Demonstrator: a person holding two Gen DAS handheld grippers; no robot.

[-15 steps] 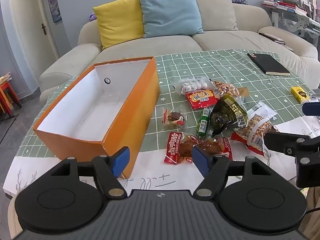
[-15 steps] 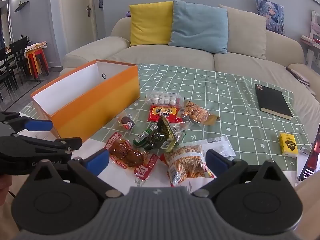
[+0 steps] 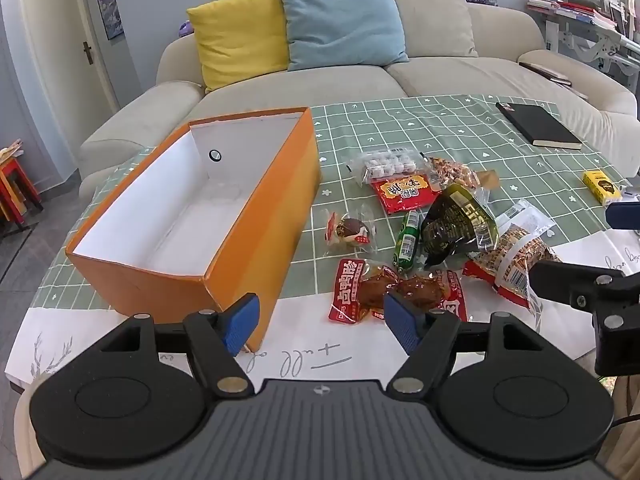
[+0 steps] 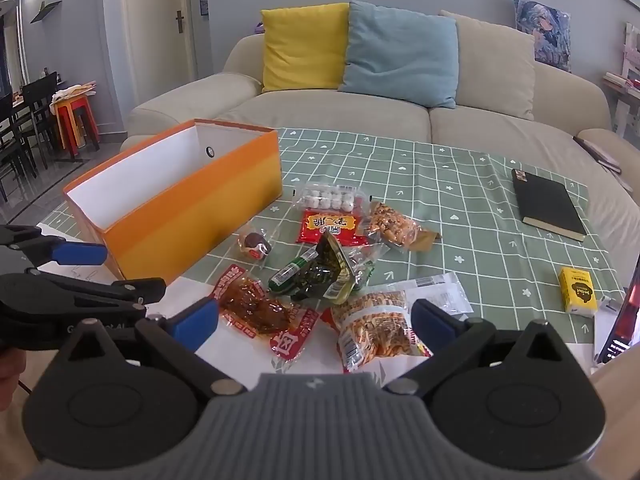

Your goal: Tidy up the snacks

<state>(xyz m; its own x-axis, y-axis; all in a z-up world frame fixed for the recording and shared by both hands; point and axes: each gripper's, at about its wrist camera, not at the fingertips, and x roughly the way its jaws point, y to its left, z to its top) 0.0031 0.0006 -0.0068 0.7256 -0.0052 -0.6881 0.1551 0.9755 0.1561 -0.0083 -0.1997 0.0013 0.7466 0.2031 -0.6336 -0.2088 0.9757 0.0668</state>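
Nothing has shifted; right tongs (image 3: 592, 256) cut off at frame edge.

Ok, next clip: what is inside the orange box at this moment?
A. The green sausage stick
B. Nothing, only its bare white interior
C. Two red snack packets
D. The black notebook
B: the orange box shows only its white floor and walls, while the snack packets all lie on the tablecloth beside it.

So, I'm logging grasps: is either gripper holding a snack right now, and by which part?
Nothing is held. The left gripper and right gripper both have open, empty jaws above the snack packets.
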